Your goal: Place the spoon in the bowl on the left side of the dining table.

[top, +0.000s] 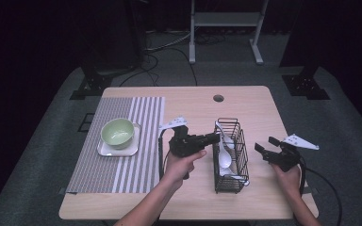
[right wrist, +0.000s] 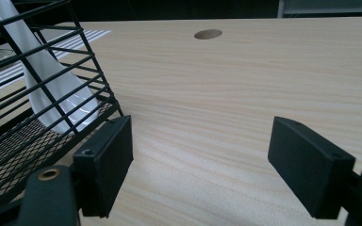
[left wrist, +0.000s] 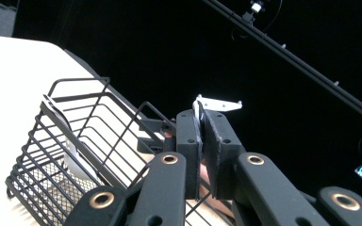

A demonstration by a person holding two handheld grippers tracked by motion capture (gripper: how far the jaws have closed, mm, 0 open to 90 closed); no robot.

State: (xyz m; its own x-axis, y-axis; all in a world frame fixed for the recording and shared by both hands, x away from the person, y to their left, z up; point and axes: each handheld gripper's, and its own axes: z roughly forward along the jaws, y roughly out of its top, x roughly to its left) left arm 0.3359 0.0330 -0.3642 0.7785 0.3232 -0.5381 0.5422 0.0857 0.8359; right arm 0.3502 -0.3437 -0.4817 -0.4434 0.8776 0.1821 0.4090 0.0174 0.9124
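White spoon (top: 224, 157), glazed, slippery, breakable, lying in the wire basket (top: 241, 162): you are clamping its handle tip with the left claw (top: 213, 138); right claw (top: 265, 149), beside the basket, gaping wide.

green bowl (top: 118, 131), striped mat (top: 122, 141); black basket (top: 230, 155)

High view: above, looking forward and down on the tabletop (top: 188, 197).
Gripper views: close, along own jaws.
Shared: wire basket (top: 230, 155) (left wrist: 66, 155) (right wrist: 28, 108).
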